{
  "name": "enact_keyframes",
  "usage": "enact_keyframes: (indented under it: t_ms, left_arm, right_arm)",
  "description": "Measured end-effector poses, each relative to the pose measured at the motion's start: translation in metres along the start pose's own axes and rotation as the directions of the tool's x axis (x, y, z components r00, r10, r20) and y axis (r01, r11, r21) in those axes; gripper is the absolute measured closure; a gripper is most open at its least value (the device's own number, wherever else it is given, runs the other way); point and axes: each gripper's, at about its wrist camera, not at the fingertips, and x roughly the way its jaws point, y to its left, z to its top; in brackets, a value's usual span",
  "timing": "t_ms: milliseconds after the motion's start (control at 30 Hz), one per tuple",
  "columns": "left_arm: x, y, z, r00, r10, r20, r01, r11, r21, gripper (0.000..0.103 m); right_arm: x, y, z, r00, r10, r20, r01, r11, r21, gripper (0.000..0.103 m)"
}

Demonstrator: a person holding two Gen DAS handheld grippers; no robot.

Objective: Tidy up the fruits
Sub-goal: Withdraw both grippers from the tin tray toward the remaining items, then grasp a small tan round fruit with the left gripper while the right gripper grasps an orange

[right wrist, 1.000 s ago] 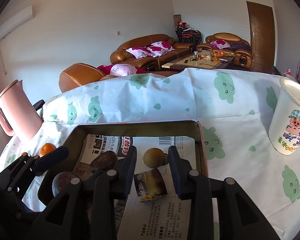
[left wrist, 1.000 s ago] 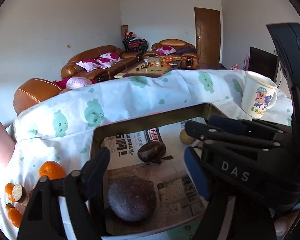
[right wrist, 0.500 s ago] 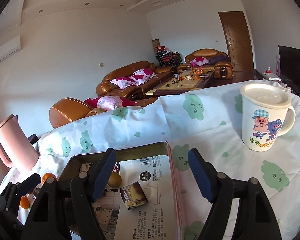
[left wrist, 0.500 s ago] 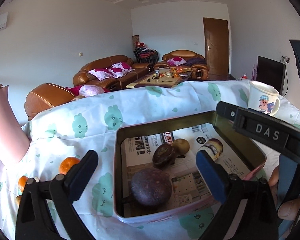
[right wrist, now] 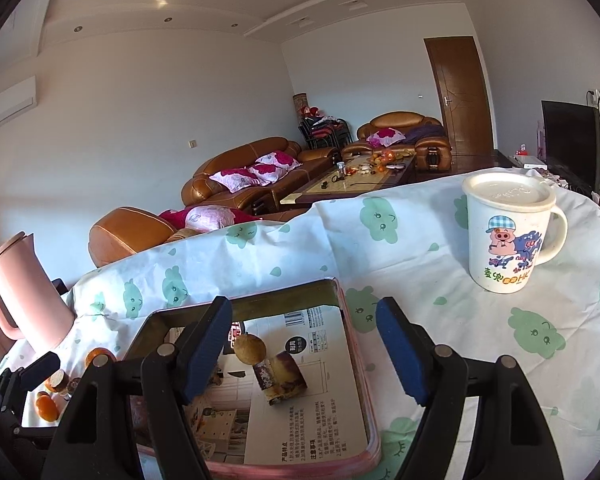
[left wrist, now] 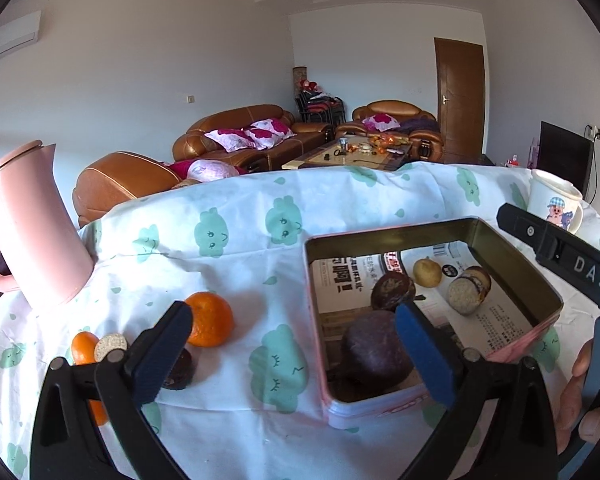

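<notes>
A pink tin box lined with newspaper holds a large dark purple fruit, a smaller dark fruit, a small yellow-brown fruit and a cut piece with a white face. The box also shows in the right wrist view, with the yellow-brown fruit and cut piece. An orange, more oranges and a small dark fruit lie on the cloth left of the box. My left gripper is open and empty above the box's left edge. My right gripper is open and empty over the box.
A pink pitcher stands at the table's left. A white cartoon mug with a lid stands at the right. The table carries a white cloth with green prints. Sofas and a coffee table lie beyond the far edge.
Both grippers have pulled back and risen from the box and opened wide. The left view has swung left, bringing the oranges and pitcher into sight. The cut piece stays in the box.
</notes>
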Motion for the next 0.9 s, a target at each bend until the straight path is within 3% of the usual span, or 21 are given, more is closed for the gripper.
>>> enact_keyframes:
  t_ms: [500, 900]
  left_arm:
    - [-0.006, 0.046, -0.011, 0.999, 0.037, -0.027, -0.038, 0.999, -0.024, 0.0]
    - [-0.008, 0.107, -0.019, 0.996, 0.08, -0.047, -0.083, 0.995, -0.061, 0.0]
  right_arm:
    - [-0.016, 0.049, -0.02, 0.999, 0.034, -0.024, -0.035, 0.998, -0.058, 0.027]
    - [-0.017, 0.116, -0.042, 0.987, 0.132, -0.091, -0.142, 0.983, -0.115, 0.027]
